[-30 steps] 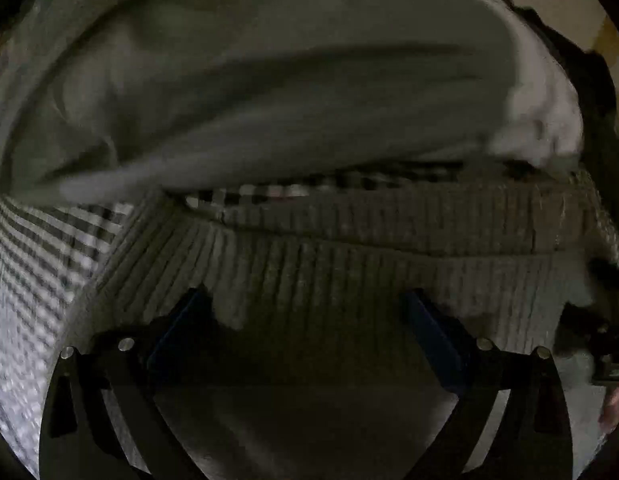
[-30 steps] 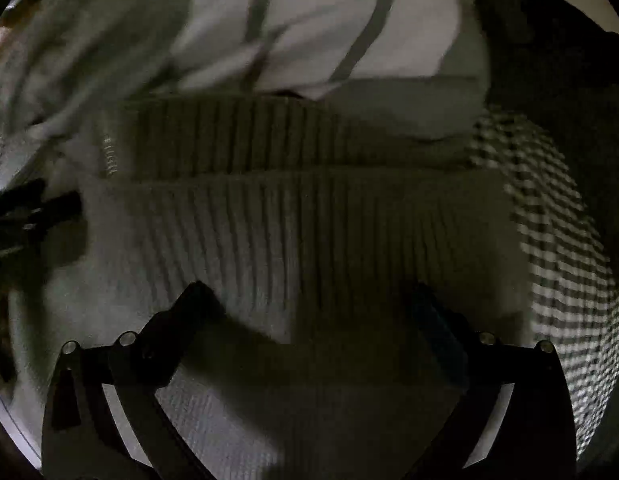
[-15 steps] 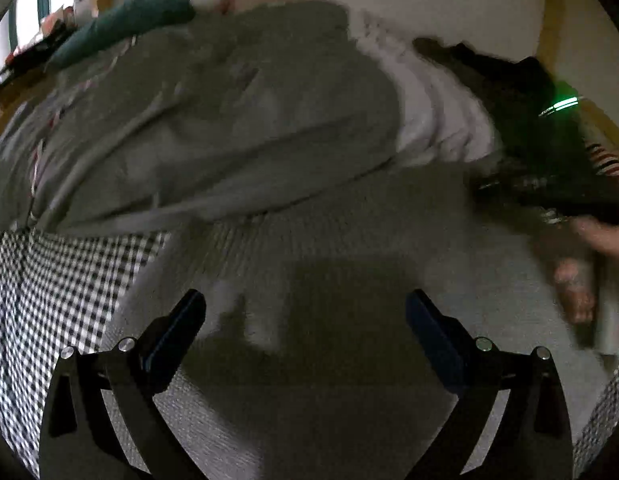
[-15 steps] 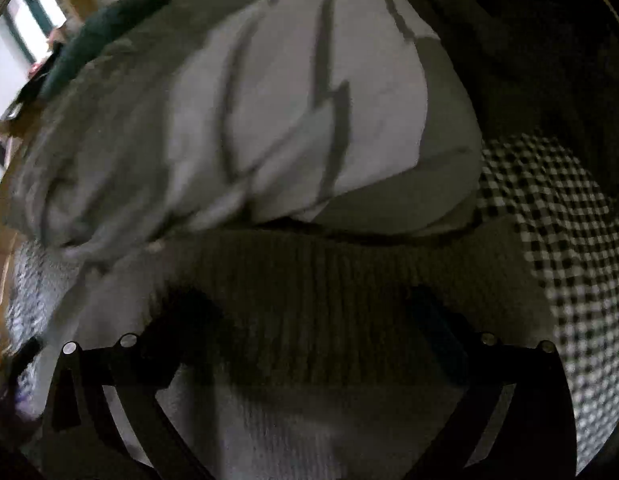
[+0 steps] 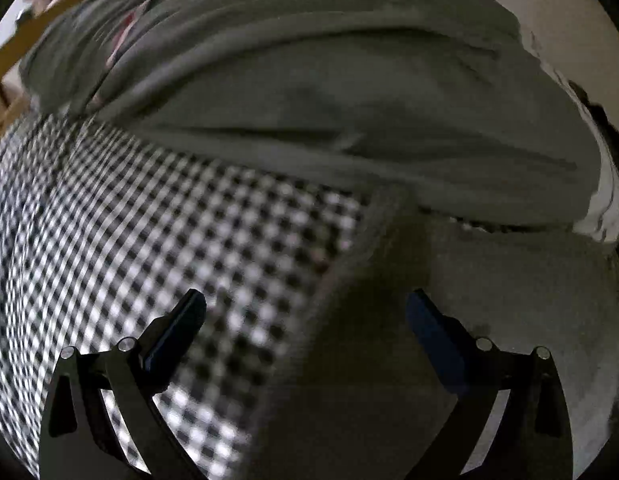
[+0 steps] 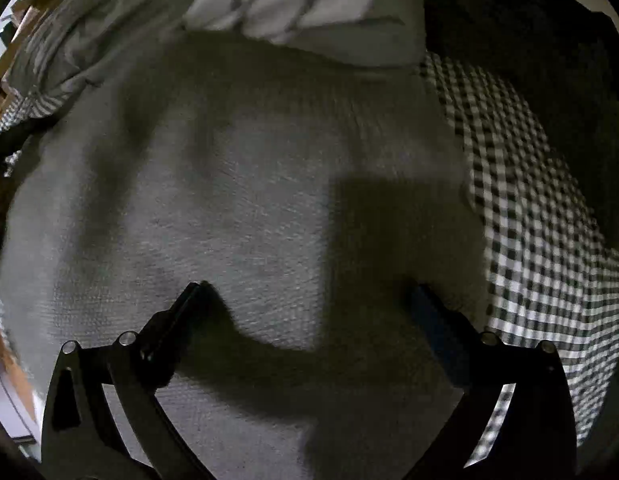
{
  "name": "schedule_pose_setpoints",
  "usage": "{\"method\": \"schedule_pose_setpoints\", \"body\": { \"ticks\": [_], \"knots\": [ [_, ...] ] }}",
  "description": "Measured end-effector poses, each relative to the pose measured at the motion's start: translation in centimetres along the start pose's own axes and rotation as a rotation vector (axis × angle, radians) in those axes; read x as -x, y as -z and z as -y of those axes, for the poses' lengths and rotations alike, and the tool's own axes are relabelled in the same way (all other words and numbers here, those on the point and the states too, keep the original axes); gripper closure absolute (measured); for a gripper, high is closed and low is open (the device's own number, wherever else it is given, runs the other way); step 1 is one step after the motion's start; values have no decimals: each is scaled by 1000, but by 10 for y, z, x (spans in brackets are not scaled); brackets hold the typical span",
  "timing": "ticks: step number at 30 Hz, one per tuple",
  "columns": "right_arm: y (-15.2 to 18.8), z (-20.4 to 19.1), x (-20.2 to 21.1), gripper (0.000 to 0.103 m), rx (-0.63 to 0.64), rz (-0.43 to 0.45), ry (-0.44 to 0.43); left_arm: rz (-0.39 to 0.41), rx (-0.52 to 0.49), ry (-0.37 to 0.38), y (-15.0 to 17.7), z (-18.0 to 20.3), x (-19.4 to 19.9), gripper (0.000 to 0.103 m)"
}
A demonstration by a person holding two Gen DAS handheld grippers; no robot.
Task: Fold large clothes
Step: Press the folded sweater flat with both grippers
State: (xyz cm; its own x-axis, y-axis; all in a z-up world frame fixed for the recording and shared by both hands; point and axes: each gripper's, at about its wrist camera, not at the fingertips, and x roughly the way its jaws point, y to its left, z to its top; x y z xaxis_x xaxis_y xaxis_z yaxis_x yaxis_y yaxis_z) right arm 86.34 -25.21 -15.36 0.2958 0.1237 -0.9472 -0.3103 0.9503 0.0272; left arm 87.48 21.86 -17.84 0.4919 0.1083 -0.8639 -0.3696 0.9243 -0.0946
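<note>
While both sets of fingers are standing wide apart and gripping nothing, the left claw [image 5: 305, 312] is hovering over the left edge of the grey knit sweater [image 5: 449, 320], and the right claw [image 6: 309, 300] is hovering over the sweater's broad middle. The sweater is lying spread on a black-and-white checked sheet [image 5: 149, 240]. Beyond it, a grey garment [image 5: 349, 100], a pale striped garment [image 6: 309, 0] and dark clothing [image 6: 529, 40] are lying piled.
</note>
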Motion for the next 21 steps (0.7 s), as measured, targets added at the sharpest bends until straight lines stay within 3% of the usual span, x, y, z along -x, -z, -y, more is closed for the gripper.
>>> {"method": "schedule_pose_setpoints", "body": {
  "ticks": [1,3,4,6,7,10,13,16,21],
  "knots": [
    [3,5,3,3,-24,13,12,15,-19,21,3,-1,12,4],
    [8,20,28,3,-139,81,133,59,-113,47,13,11,44,4],
    [10,19,41,3,-163,122,142,79,-157,72,24,20,61,4],
    [16,-4,70,3,-167,198,60,102,-238,135,54,46,89,4],
    [17,-21,73,3,-138,196,44,112,-288,163,72,64,97,4],
    [20,-80,52,3,-6,109,-8,107,-417,129,109,111,91,4],
    [26,-106,12,3,24,28,80,-7,-405,94,129,112,55,4],
    [37,-93,9,3,-3,64,47,3,-345,175,130,83,54,4],
    [51,-69,21,3,-34,79,74,15,-330,154,139,67,73,4]
  ]
}}
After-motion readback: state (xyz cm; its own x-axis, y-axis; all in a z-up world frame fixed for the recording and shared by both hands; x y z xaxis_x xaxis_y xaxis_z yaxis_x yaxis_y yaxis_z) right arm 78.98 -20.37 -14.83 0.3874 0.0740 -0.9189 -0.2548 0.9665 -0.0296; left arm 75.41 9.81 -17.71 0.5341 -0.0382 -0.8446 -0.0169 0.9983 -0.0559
